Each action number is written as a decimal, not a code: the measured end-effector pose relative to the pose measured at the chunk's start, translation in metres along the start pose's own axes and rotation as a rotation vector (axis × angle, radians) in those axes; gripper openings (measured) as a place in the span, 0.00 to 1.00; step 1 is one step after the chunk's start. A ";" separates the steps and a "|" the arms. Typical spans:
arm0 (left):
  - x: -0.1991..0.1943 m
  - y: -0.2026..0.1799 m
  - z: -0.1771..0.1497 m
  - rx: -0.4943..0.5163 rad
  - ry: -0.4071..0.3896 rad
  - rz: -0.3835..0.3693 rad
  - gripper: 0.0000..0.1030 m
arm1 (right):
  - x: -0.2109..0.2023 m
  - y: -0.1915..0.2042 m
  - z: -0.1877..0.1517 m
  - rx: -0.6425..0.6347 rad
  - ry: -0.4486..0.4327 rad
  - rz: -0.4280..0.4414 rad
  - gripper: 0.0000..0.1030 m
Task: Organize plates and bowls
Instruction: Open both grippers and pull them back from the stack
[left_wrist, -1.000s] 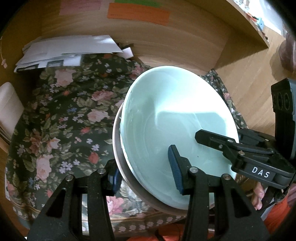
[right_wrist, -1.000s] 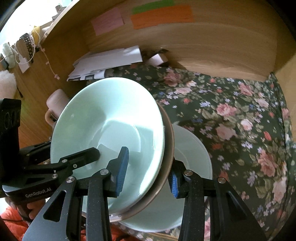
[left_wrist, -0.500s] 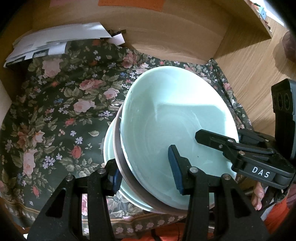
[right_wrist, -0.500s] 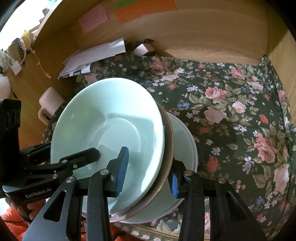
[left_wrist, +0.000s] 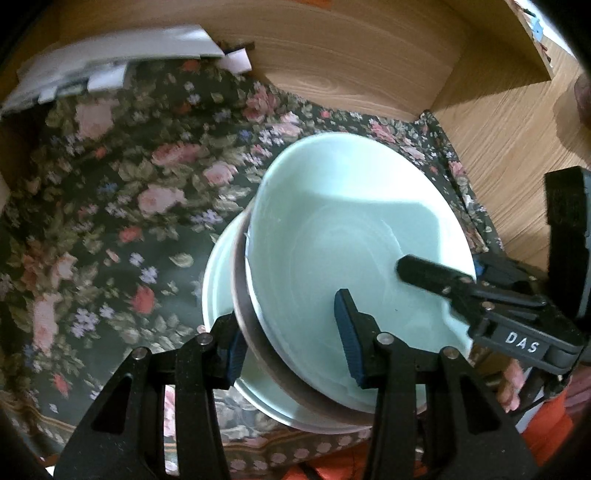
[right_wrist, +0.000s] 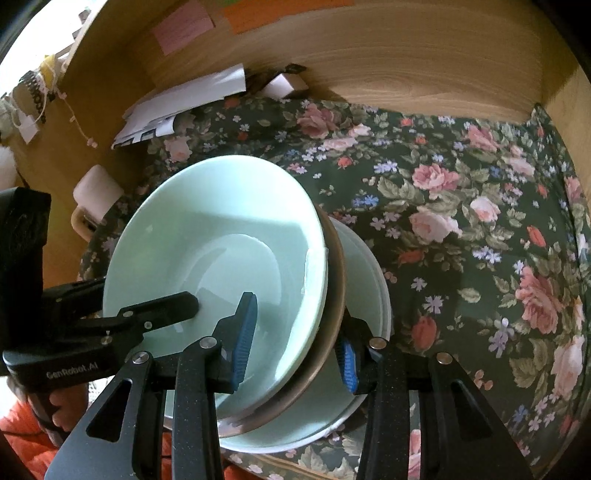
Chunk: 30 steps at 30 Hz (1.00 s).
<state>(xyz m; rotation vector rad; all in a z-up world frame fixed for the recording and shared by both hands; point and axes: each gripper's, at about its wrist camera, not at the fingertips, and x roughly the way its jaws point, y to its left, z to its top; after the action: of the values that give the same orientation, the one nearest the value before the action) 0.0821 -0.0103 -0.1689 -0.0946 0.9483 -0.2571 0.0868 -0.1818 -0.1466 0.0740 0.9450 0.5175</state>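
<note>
A pale green bowl (left_wrist: 354, 258) sits inside a brown-rimmed dish (left_wrist: 240, 295), and both grippers hold this pair by opposite rims. My left gripper (left_wrist: 291, 343) is shut on the near rim. My right gripper (right_wrist: 295, 343) is shut on its side, one finger inside the bowl (right_wrist: 214, 266), one outside the brown dish (right_wrist: 332, 295). The pair hangs just above a pale green plate (right_wrist: 369, 280) lying on the floral cloth; the plate also shows in the left wrist view (left_wrist: 218, 291). Each gripper shows in the other's view.
The floral cloth (right_wrist: 461, 221) covers the table inside a wooden alcove (right_wrist: 406, 62). White papers (right_wrist: 184, 103) lie at the back left corner. A white cup-like object (right_wrist: 96, 195) stands at the left edge. A wooden side wall (left_wrist: 498, 129) rises on the right.
Both grippers have carried the bowl and brown dish down and forward over the pale green plate, which now shows more beneath them. The grips have not changed.
</note>
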 end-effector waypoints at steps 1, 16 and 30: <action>-0.005 0.000 0.000 0.006 -0.027 0.023 0.43 | -0.005 0.001 0.000 -0.014 -0.026 -0.030 0.37; -0.112 -0.014 -0.007 0.035 -0.417 0.071 0.60 | -0.098 0.042 -0.003 -0.118 -0.387 -0.079 0.61; -0.169 -0.039 -0.056 0.103 -0.705 0.181 0.92 | -0.141 0.073 -0.036 -0.183 -0.593 -0.074 0.89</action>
<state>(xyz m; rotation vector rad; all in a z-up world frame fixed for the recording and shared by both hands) -0.0639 -0.0024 -0.0603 -0.0009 0.2385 -0.0889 -0.0369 -0.1878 -0.0412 0.0243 0.3179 0.4735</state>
